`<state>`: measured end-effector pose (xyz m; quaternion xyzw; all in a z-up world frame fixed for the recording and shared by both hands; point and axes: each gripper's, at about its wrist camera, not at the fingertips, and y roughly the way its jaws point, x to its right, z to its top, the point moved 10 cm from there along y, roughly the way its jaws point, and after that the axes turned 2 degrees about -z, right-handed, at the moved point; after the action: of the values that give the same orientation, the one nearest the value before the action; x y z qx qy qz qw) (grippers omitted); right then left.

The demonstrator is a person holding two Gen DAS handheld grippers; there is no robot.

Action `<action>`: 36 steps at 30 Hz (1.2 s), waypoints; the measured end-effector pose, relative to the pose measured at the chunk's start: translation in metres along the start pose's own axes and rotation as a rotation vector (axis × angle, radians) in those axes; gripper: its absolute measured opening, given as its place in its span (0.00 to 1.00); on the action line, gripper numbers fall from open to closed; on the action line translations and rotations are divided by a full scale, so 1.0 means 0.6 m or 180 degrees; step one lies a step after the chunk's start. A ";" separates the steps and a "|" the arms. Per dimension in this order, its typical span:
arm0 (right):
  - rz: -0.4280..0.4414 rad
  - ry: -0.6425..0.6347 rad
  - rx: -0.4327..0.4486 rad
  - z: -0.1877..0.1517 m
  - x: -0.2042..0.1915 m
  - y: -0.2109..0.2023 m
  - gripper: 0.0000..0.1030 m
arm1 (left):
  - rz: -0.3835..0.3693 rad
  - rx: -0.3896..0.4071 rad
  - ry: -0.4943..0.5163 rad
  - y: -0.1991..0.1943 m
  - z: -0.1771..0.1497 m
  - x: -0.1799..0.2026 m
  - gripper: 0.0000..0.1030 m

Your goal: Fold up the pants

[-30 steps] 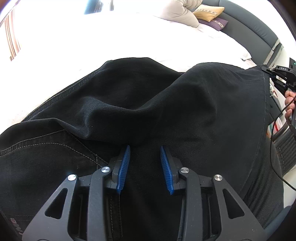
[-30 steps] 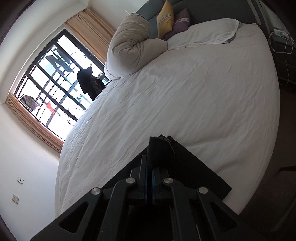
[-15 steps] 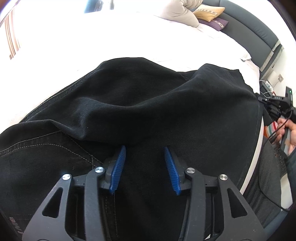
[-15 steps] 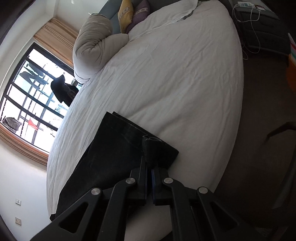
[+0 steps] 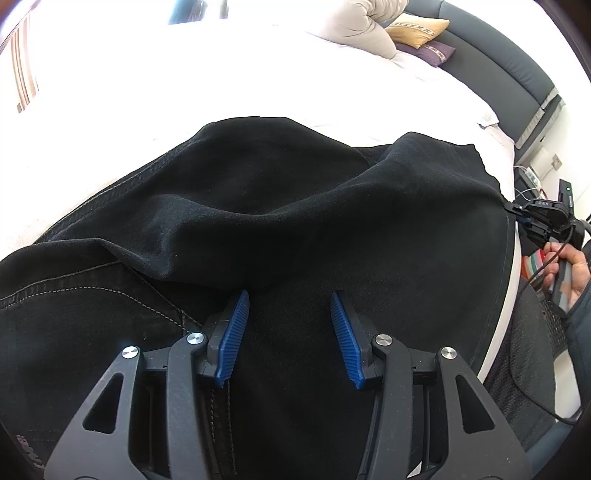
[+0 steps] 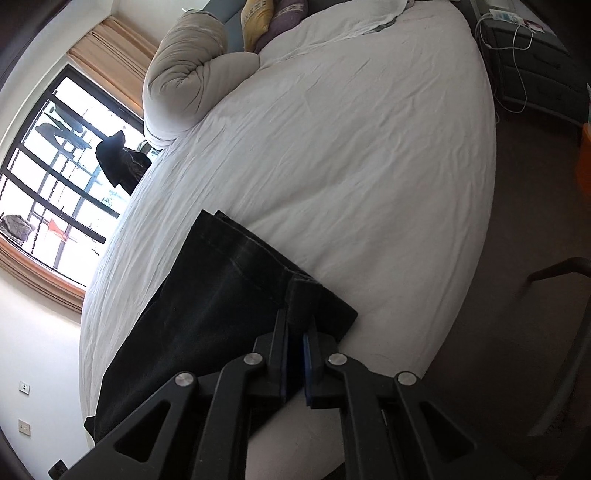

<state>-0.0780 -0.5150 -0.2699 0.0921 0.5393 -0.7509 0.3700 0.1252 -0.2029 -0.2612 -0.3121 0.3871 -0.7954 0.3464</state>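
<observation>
Black pants (image 5: pixel 295 206) lie spread on the white bed (image 5: pixel 221 74), one leg folded over the other. My left gripper (image 5: pixel 288 314) is open, its blue pads (image 5: pixel 232 332) resting over the fabric near the waist seam. My right gripper (image 6: pixel 295 332) is shut on the hem end of the pants leg (image 6: pixel 221 295), near the bed's front edge. It also shows in the left wrist view (image 5: pixel 532 218) at the far right, pinching the cloth's corner.
A rolled duvet (image 6: pixel 184 81) and cushions (image 6: pixel 258 18) lie at the head of the bed. A nightstand with cables (image 6: pixel 524 55) stands beside it. A chair (image 6: pixel 554 332) stands by the bed's edge on the right. A window (image 6: pixel 55 166) is behind.
The right gripper has carried the leg end outward and down to the bed's edge, and the leg now lies flatter. The left gripper's jaws have opened wider.
</observation>
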 end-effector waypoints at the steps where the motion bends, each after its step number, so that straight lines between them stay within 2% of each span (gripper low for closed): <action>1: 0.0052 0.0065 -0.0097 -0.002 0.005 0.001 0.07 | -0.0008 0.0004 -0.0005 0.001 0.002 -0.001 0.44; 3: 0.0037 0.0098 -0.0227 -0.001 0.012 -0.010 0.14 | -0.0027 0.0022 -0.0017 0.001 0.004 -0.006 0.44; 4: -0.0165 -0.0007 -0.0197 0.004 0.015 -0.024 0.29 | -0.0034 0.0034 -0.0022 0.002 0.010 -0.006 0.44; 5: -0.0443 -0.0185 -0.0122 0.014 0.015 -0.041 0.33 | -0.0035 0.0047 -0.0019 0.002 0.011 -0.005 0.44; 6: -0.0578 -0.0408 -0.0034 0.026 0.002 -0.059 0.33 | -0.0036 0.0063 -0.0009 0.002 0.011 -0.005 0.45; 7: -0.0529 -0.0587 -0.0002 0.036 -0.024 -0.072 0.33 | -0.0047 0.0079 0.0004 -0.006 -0.002 -0.014 0.45; 9: -0.0220 -0.1050 -0.0004 0.048 -0.118 -0.090 0.33 | -0.0062 0.0105 0.0031 -0.014 -0.005 -0.016 0.48; 11: 0.0158 -0.1812 -0.0131 0.026 -0.253 -0.097 0.33 | -0.0079 0.0133 0.0041 -0.014 -0.005 -0.014 0.49; 14: 0.0954 -0.3065 -0.0600 -0.089 -0.465 -0.099 0.33 | -0.0118 0.0197 0.0023 -0.017 -0.007 -0.016 0.50; 16: 0.1399 -0.3873 -0.0940 -0.192 -0.565 -0.094 0.33 | -0.0176 0.0237 -0.0022 -0.020 -0.007 -0.018 0.50; 18: 0.1570 -0.4425 -0.1374 -0.280 -0.618 -0.064 0.33 | -0.0242 0.0250 -0.0062 -0.021 -0.006 -0.021 0.50; 20: 0.1462 -0.4809 -0.1695 -0.340 -0.643 -0.010 0.33 | -0.0306 0.0255 -0.0105 -0.023 -0.005 -0.021 0.50; 22: 0.1430 -0.4973 -0.2014 -0.382 -0.652 0.036 0.33 | -0.0352 0.0266 -0.0127 -0.023 -0.004 -0.022 0.50; 24: 0.1327 -0.5049 -0.2209 -0.406 -0.649 0.077 0.33 | -0.0381 0.0279 -0.0137 -0.023 -0.003 -0.022 0.50; 29: 0.1290 -0.4970 -0.2545 -0.424 -0.628 0.125 0.33 | -0.0433 0.0299 -0.0164 -0.022 -0.001 -0.024 0.50; 30: 0.1288 -0.5000 -0.2592 -0.427 -0.622 0.126 0.31 | -0.0440 0.0301 -0.0168 -0.022 0.000 -0.024 0.50; 32: 0.1244 -0.5111 -0.2603 -0.439 -0.614 0.130 0.13 | -0.0442 0.0297 -0.0172 -0.022 0.001 -0.023 0.50; 36: 0.1182 -0.5247 -0.2456 -0.447 -0.615 0.136 0.06 | -0.0453 0.0266 -0.0203 -0.024 0.002 -0.024 0.50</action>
<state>0.1672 -0.1228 -0.2397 -0.5153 0.2950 -0.2765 0.7556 0.1298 -0.1851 -0.2522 -0.3492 0.3193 -0.8231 0.3139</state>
